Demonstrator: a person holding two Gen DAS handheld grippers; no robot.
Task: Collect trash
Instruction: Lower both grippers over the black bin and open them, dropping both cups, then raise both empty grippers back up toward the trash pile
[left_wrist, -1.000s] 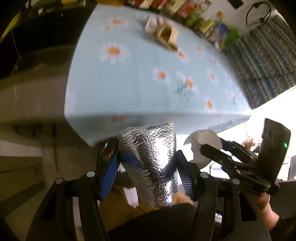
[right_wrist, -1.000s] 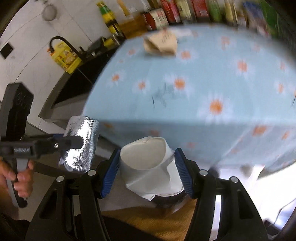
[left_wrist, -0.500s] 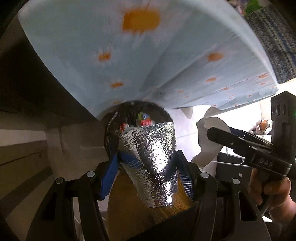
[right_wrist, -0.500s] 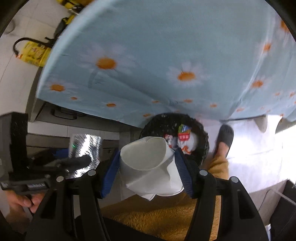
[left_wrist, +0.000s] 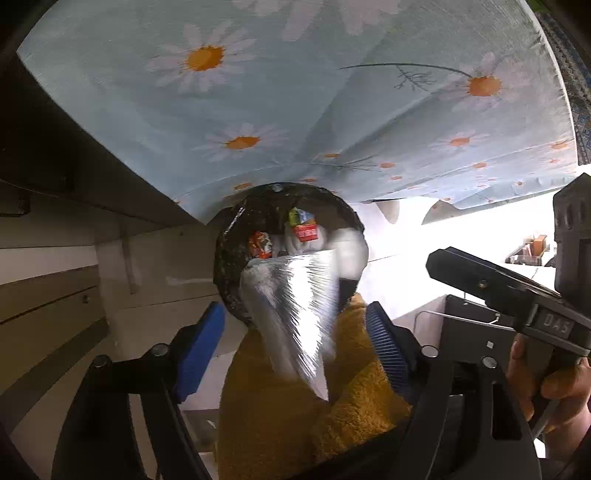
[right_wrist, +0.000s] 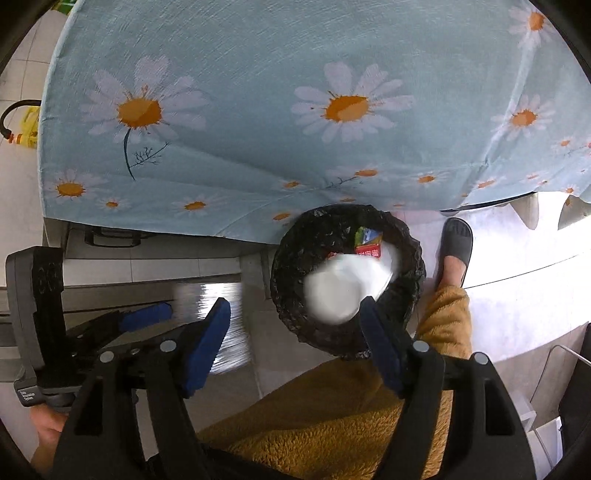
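Both claws spread: left gripper (left_wrist: 295, 325), right gripper (right_wrist: 295, 332). Foil bag (left_wrist: 295, 314), paper cup (right_wrist: 336, 295) judged light, crushable; best pinched mid-body. Bin (right_wrist: 410, 273) below.

Daisy-print blue tablecloth (right_wrist: 258, 74) above pale tiled floor (right_wrist: 517, 295).

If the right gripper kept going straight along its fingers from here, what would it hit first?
Most likely the white paper cup, blurred just ahead of the open right gripper and apparently already released. Behind it lies the black-lined trash bin, with wrappers inside. Depth is uncertain.
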